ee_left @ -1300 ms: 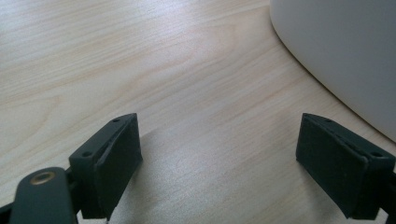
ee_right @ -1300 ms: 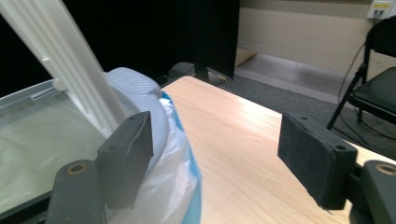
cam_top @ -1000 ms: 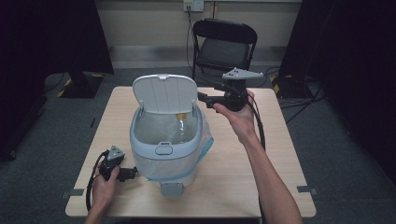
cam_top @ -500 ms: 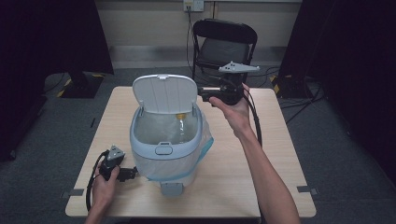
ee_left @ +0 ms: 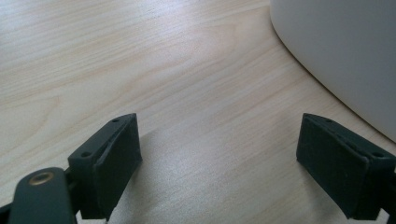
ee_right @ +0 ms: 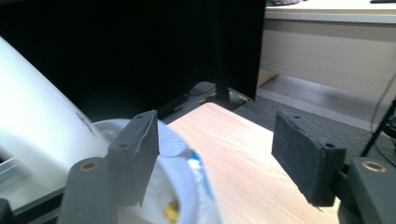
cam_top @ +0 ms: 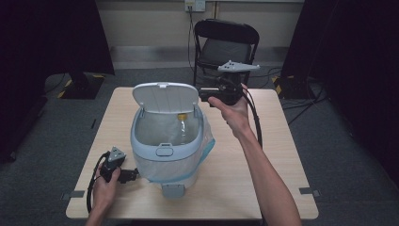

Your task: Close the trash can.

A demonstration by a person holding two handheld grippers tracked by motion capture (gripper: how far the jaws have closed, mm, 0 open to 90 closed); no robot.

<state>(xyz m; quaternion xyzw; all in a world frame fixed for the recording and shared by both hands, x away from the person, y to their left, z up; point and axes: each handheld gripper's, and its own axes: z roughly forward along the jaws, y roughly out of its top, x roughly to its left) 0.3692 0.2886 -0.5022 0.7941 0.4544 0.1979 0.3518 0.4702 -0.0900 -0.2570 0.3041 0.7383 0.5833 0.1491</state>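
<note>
Tongs (cam_top: 203, 94) agape beside bin (cam_top: 165, 162) (bottle (cam_top: 182, 128) inside).

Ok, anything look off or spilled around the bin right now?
Nothing spilled or damaged. The bin stands upright on the table, lid open, with a bottle inside. The one untidy bit: its liner bag bulges out over the rim on the side toward the right tool.

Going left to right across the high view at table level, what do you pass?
Left gripper, held low on the table → white bin with its lid open and a bottle inside → right gripper, held up beside the lid → the person's right hand.
</note>
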